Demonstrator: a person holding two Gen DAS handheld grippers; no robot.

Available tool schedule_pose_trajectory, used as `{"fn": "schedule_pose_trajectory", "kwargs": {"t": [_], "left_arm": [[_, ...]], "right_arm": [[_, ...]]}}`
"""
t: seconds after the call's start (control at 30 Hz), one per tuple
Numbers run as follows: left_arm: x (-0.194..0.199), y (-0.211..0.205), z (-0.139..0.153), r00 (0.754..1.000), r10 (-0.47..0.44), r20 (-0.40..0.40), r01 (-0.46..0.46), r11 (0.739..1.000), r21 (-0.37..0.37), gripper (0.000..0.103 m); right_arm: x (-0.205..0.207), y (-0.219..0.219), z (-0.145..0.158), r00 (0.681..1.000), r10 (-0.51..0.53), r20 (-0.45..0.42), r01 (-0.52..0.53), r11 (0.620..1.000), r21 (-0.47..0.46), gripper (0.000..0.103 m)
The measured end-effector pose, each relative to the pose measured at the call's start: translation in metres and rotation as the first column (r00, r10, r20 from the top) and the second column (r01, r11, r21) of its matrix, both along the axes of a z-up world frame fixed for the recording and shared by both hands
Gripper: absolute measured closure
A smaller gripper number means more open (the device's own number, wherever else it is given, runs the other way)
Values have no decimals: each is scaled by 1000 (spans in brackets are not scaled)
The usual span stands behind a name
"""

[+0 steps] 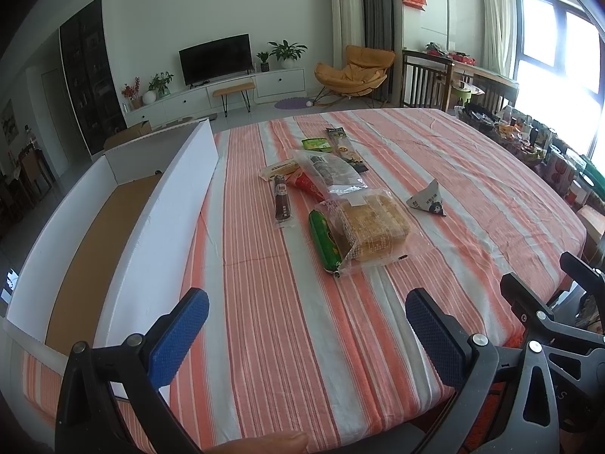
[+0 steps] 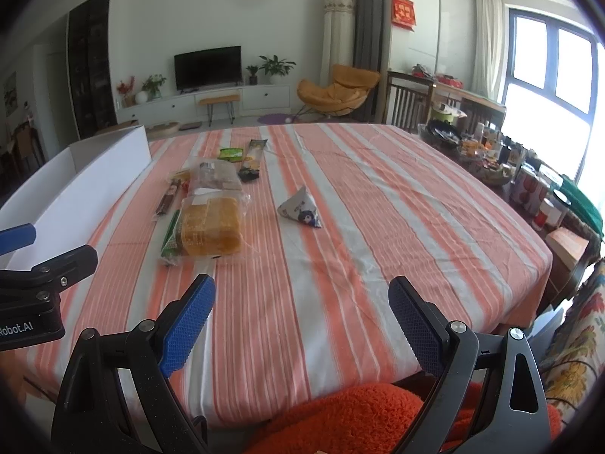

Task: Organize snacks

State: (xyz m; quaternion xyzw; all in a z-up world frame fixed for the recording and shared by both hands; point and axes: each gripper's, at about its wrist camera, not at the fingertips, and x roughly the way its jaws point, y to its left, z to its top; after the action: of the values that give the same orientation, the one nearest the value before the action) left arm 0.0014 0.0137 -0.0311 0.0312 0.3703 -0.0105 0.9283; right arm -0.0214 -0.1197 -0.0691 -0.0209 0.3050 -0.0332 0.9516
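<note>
Orange-striped tablecloth [image 1: 302, 321] carries a heap of snack packets [image 1: 325, 189] beside a white cardboard box [image 1: 159, 227]; left gripper [image 1: 307, 314] and right gripper [image 2: 301, 302] hover released, holding nothing.

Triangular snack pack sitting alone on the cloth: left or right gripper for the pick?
Right, probably. The triangular pack lies right of the snack pile, nearly ahead of the open right gripper. The left gripper sits by the white box.

Both wrist views face across the table [image 1: 287, 340] (sharing its snacks [image 2: 211, 227]).
</note>
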Motion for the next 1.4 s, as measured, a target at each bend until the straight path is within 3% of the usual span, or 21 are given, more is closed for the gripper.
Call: {"fn": "schedule_pose_trajectory", "kwargs": {"t": [0.3, 0.67, 1.4], "left_arm": [[3, -1, -1, 1000, -4, -22, 4, 1000, -2, 0], [15, 7, -22, 989, -2, -145, -7, 998, -59, 0], [35, 20, -93, 921, 18, -389, -58, 994, -91, 0]], "right_arm": [[1, 0, -1, 1000, 0, -6, 0, 1000, 2, 8], [8, -11, -11, 997, -9, -74, 14, 997, 72, 8], [13, -10, -18, 993, 0, -116, 8, 997, 73, 8]]}}
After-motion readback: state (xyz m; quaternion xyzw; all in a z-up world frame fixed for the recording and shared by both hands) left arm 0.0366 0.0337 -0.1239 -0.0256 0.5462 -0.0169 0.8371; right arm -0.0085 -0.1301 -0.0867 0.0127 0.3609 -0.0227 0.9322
